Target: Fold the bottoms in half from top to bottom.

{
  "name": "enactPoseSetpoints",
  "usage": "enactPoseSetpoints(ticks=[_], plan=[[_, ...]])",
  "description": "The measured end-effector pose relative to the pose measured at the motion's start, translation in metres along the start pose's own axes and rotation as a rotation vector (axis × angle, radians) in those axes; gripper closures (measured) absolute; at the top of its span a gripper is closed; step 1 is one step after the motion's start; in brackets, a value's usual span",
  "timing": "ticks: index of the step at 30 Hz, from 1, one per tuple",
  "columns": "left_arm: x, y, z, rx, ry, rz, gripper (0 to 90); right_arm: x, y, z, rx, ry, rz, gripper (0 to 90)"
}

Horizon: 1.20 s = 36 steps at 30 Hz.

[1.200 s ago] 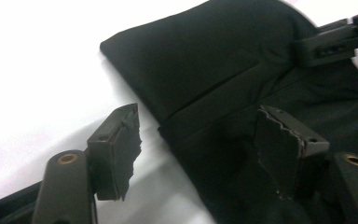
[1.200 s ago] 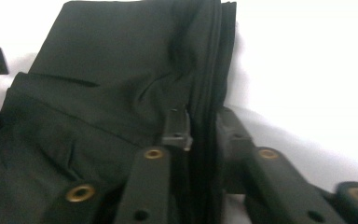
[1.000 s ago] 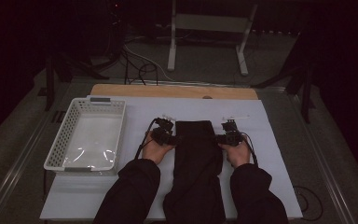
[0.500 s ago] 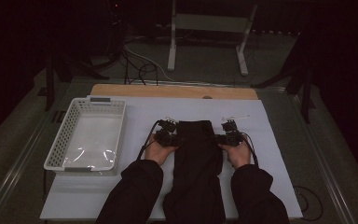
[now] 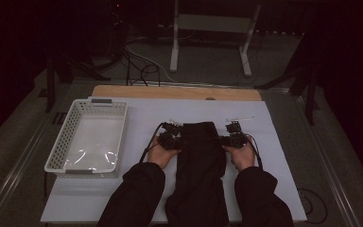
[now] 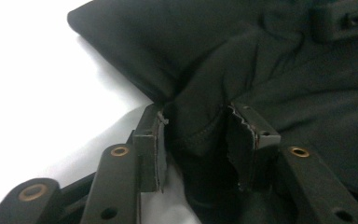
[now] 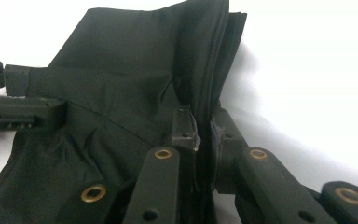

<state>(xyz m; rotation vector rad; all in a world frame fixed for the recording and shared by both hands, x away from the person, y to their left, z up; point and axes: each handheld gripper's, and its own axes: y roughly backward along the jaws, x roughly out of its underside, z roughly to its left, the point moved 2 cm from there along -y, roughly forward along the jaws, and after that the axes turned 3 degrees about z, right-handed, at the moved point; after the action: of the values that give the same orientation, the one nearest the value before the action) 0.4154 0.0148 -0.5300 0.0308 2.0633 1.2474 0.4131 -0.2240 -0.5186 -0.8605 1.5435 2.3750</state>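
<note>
Partly cut off below, the dark folded cloth lies creased; left gripper fingers have been closing around its edge; right gripper pinches the opposite edge.

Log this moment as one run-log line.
left gripper: closing on black garment edge | right gripper: shut on garment | basket: beside, apart

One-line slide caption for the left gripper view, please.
Left gripper, jaws just closing, gathers an edge fold of the black garment over the white sheet.
</note>
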Motion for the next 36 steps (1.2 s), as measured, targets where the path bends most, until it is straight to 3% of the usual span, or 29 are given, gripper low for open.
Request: enactPoseSetpoints(ticks=[5,12,17,18,20,22,24,36], plan=[[-0.005,-0.002,0.014,0.051,0.086,-0.036,56.5,0.000,-0.001,-0.001,-0.003,-0.002,0.002,82.5],[-0.014,-0.003,0.014,0.036,0.076,-0.038,54.5,0.000,-0.002,-0.002,-0.002,-0.002,0.003,82.4],[-0.016,-0.005,0.013,0.036,0.071,-0.019,61.8,0.000,-0.002,-0.002,-0.007,-0.003,0.003,82.4],[-0.016,-0.008,0.011,0.020,0.049,0.003,61.8,0.000,-0.002,-0.002,-0.007,0.000,0.005,82.4],[-0.018,-0.008,0.008,0.010,0.034,0.001,75.1,0.000,-0.002,-0.001,-0.007,-0.003,0.002,82.5],[-0.020,-0.006,0.005,-0.004,0.012,-0.007,81.8,-0.001,-0.001,0.000,-0.006,0.003,-0.008,82.7],[-0.024,-0.002,0.002,-0.023,-0.020,-0.015,82.9,-0.002,0.001,0.000,-0.003,0.003,-0.019,82.8],[-0.044,0.029,-0.005,-0.057,-0.078,-0.110,83.5,-0.014,0.022,0.004,-0.012,0.022,-0.111,83.1]])
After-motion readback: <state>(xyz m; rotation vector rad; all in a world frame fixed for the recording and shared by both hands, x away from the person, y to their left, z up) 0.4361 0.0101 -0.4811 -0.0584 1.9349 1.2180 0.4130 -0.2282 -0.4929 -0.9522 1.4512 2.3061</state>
